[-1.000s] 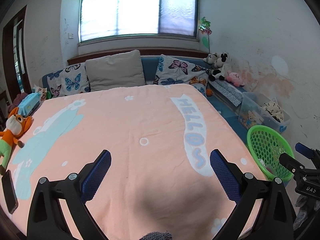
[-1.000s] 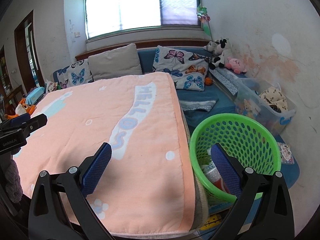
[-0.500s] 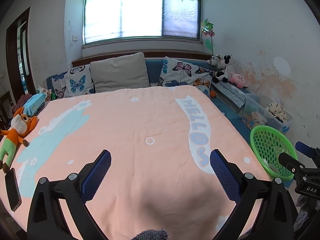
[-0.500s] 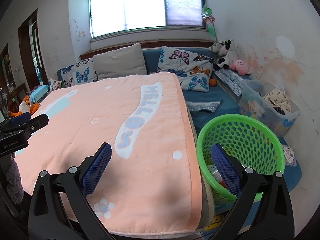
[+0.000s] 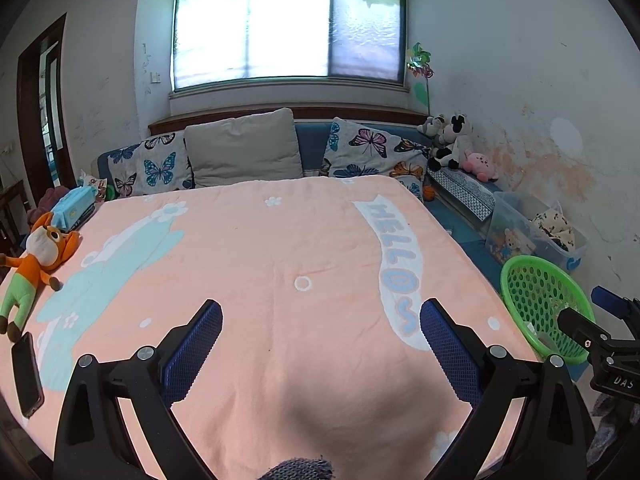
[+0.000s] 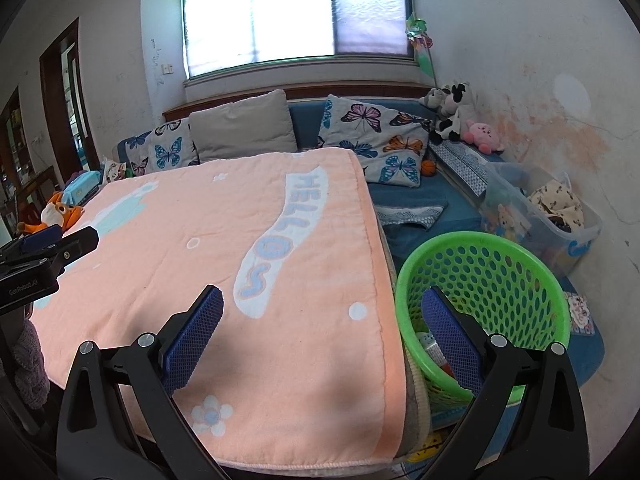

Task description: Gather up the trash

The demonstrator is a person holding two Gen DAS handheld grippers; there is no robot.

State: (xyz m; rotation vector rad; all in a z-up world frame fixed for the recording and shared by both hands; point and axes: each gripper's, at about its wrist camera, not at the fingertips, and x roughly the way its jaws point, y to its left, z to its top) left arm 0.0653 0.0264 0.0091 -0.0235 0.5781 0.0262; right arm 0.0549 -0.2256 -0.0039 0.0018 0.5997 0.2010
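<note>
Left wrist view: bed (image 5: 280, 264) fills your frame, peach blanket bare of visible trash. Green basket (image 6: 484, 300) stands off the bed's edge at 3 o'clock; scraps lie inside it. Left gripper (image 5: 320, 334) and right gripper (image 6: 322, 322) both released, fingers spread, holding nothing. Phone (image 5: 26, 374) lies at 9 o'clock near the blanket's edge. Risk: you mistake it for trash, or a careless sweep knocks it off.
</note>
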